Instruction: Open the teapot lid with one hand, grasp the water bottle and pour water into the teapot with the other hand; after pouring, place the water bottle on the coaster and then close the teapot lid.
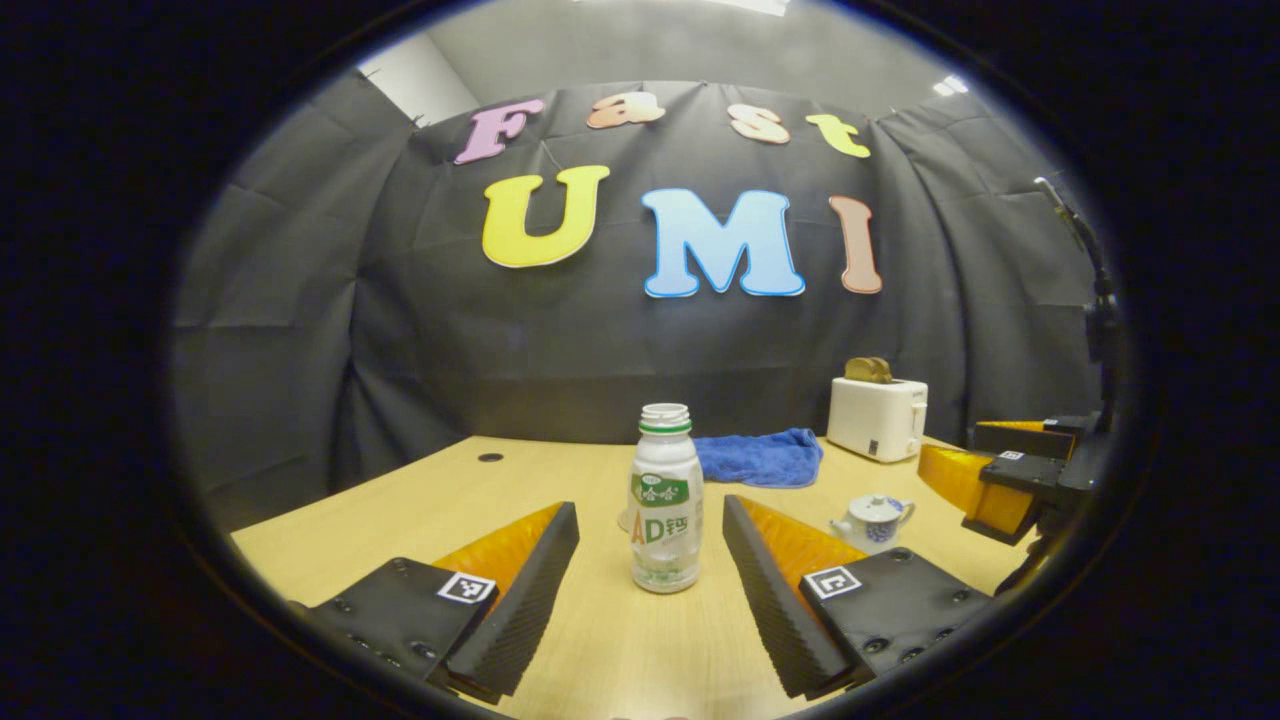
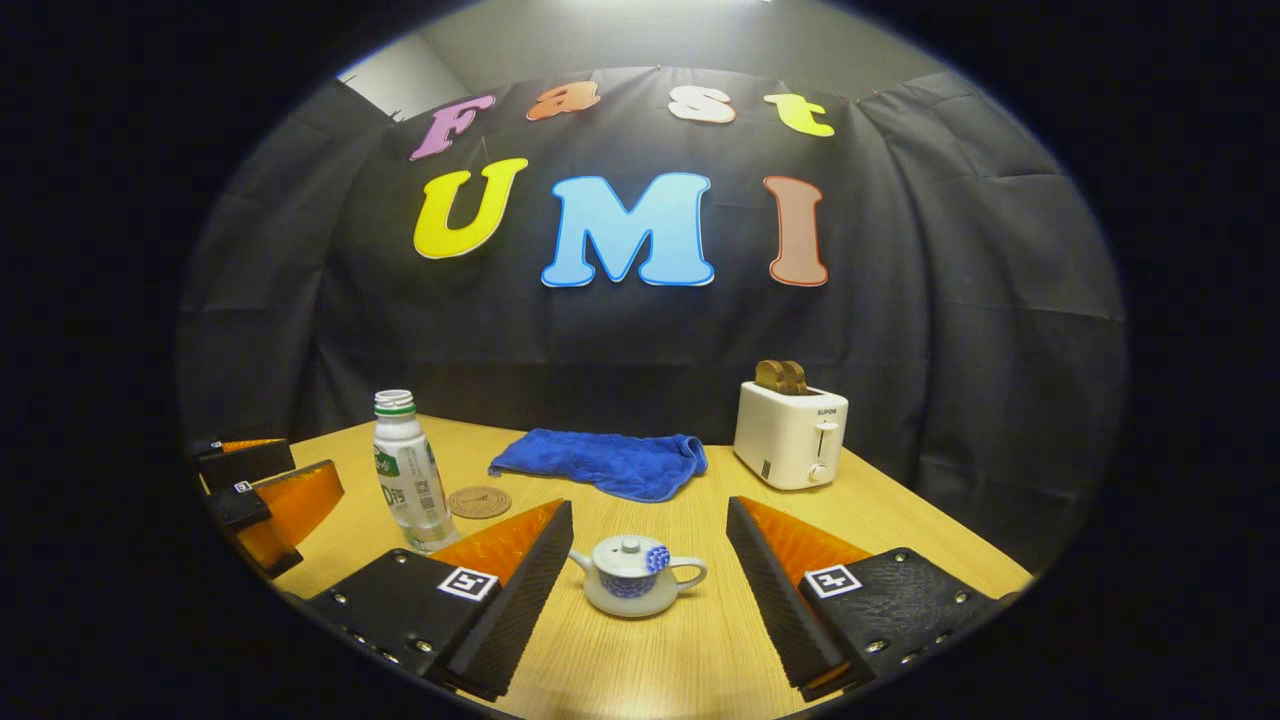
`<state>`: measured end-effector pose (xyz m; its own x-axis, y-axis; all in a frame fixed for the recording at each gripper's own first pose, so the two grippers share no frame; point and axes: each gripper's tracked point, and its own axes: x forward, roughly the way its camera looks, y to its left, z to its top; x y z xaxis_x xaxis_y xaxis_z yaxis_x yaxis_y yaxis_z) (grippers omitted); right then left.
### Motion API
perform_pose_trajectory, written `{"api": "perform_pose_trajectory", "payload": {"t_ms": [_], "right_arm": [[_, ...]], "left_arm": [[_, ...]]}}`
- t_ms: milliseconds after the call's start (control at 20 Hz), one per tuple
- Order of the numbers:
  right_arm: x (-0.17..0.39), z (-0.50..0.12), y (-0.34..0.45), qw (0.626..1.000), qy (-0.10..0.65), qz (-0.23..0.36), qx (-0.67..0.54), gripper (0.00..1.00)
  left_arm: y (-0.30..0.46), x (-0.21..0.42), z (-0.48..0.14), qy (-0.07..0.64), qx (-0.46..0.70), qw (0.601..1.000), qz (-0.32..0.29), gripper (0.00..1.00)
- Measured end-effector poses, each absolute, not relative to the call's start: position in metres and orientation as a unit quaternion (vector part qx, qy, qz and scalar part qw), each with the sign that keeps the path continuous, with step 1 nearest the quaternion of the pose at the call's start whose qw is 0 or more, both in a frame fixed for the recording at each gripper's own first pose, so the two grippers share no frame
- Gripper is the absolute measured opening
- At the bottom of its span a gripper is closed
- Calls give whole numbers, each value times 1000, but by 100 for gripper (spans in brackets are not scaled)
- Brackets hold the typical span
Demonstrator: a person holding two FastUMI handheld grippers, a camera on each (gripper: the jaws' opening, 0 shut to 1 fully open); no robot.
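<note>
A capless white water bottle [image 1: 665,500] with a green label stands upright on the wooden table [image 1: 440,500], just beyond my left gripper [image 1: 650,590], which is open and centred on it without touching. A small white and blue teapot [image 2: 632,575] with its lid on sits ahead of my right gripper [image 2: 648,600], which is also open and apart from it. The teapot [image 1: 873,522] shows right of the bottle in the left gripper view. A round brown coaster [image 2: 479,501] lies just right of the bottle [image 2: 410,472] in the right gripper view. The right gripper [image 1: 1000,480] appears at the far right, the left gripper [image 2: 265,490] at the far left.
A blue cloth [image 2: 600,462] lies crumpled at the back of the table. A white toaster [image 2: 790,432] with bread slices in it stands at the back right. The table edge runs close on the right side [image 2: 960,545].
</note>
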<state>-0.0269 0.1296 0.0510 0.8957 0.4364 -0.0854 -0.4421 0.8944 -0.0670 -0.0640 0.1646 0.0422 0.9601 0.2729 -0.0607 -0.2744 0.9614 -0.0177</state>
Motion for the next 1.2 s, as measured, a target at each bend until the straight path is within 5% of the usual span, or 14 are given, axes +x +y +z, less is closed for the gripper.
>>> {"api": "perform_pose_trajectory", "payload": {"t_ms": [150, 300, 600, 700, 850, 1000, 1050, 1200], "right_arm": [[-14, 39, 137, 971, 59, 229, -49, 95], [-2, 23, 149, 966, 87, 236, -69, 79], [11, 3, 167, 957, 127, 249, -79, 79], [13, 0, 170, 955, 133, 252, -81, 67], [23, -12, 168, 955, 152, 242, -73, 28], [20, -12, 170, 956, 152, 242, -63, 28], [16, -1, 169, 956, 152, 244, -61, 7], [26, -8, 171, 953, 157, 253, -64, 7]], "left_arm": [[166, -60, 41, 28, -18, 990, 135, 100], [167, -56, 38, 29, -22, 991, 130, 100], [170, -45, 30, 35, -29, 991, 126, 100], [170, -42, 26, 38, -33, 991, 124, 100], [172, -39, 23, 41, -36, 991, 123, 100], [172, -37, 23, 40, -41, 991, 120, 100], [172, -37, 21, 40, -43, 991, 119, 100], [171, -35, 19, 42, -48, 991, 116, 100]]}}
